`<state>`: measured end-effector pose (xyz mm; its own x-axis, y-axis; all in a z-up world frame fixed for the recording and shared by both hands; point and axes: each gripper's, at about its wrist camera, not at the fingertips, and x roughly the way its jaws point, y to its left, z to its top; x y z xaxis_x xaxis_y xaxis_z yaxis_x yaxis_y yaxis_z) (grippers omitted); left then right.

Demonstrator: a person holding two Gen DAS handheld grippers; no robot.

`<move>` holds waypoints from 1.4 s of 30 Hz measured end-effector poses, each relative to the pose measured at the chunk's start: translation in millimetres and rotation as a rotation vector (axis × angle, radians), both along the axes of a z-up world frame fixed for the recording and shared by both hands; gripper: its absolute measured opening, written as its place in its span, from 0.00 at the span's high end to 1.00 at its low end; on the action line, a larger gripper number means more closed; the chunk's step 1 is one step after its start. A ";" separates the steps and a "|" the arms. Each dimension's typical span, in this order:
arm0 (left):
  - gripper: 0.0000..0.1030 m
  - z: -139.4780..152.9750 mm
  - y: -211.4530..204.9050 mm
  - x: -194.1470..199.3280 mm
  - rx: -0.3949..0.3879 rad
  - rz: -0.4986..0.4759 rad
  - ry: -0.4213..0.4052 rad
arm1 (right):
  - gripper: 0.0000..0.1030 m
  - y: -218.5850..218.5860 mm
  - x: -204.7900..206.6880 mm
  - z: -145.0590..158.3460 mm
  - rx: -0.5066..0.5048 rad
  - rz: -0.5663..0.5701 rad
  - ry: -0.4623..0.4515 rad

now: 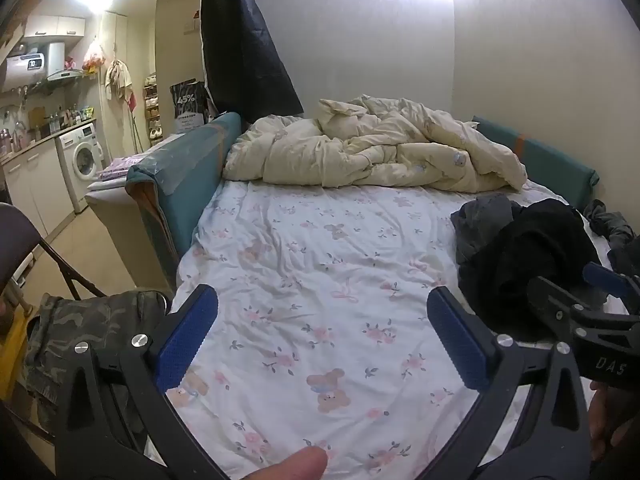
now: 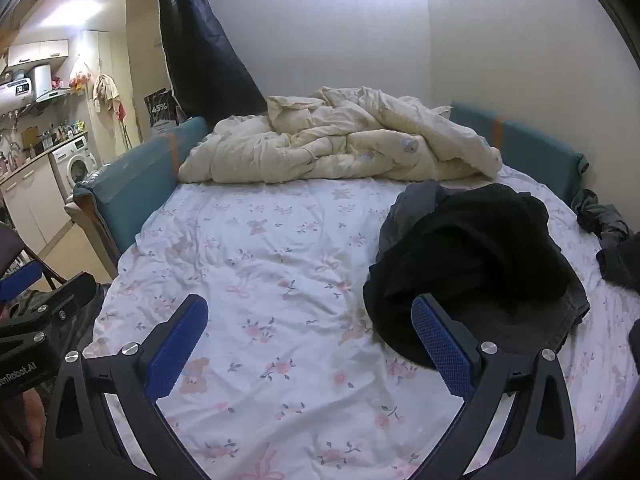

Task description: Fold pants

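Observation:
A heap of dark clothes, black on top with grey denim beneath, lies on the right side of the bed (image 1: 524, 256) (image 2: 472, 264). Which piece is the pants I cannot tell. My left gripper (image 1: 322, 328) is open and empty above the floral sheet (image 1: 320, 248), left of the heap. My right gripper (image 2: 310, 336) is open and empty, its right finger (image 2: 442, 348) just in front of the heap's near edge. The right gripper's body shows in the left wrist view (image 1: 592, 320); the left one's body shows in the right wrist view (image 2: 36, 328).
A crumpled cream duvet (image 1: 380, 148) lies across the far end of the bed. More grey clothes (image 2: 608, 236) sit at the right edge. A camouflage garment (image 1: 88, 332) hangs on a folding chair at left. Teal bed rails (image 1: 188, 168), kitchen and washing machine (image 1: 82, 156) lie beyond.

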<state>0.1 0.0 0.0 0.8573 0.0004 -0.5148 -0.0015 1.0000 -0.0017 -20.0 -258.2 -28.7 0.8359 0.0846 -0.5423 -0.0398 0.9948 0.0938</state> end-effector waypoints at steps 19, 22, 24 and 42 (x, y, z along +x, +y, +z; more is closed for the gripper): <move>0.00 0.4 0.3 0.3 -0.005 -0.002 0.004 | 0.00 2.2 -0.9 0.9 0.002 -0.001 0.001; 0.00 0.5 0.5 0.2 -0.007 -0.002 0.004 | 0.00 1.6 -0.6 3.5 0.008 0.003 0.005; 0.00 -0.1 1.3 -1.1 -0.006 -0.001 0.005 | 0.00 0.5 0.9 2.5 0.006 0.003 0.009; 0.00 -3.7 -3.4 -0.3 -0.003 -0.006 0.004 | 0.00 1.3 0.1 -2.0 -0.001 0.000 0.011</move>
<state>-0.3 -3.4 -3.7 0.8552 -0.0062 -0.5183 0.0042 1.0000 -0.0050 -19.9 -256.9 -30.7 0.8300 0.0845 -0.5514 -0.0392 0.9949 0.0934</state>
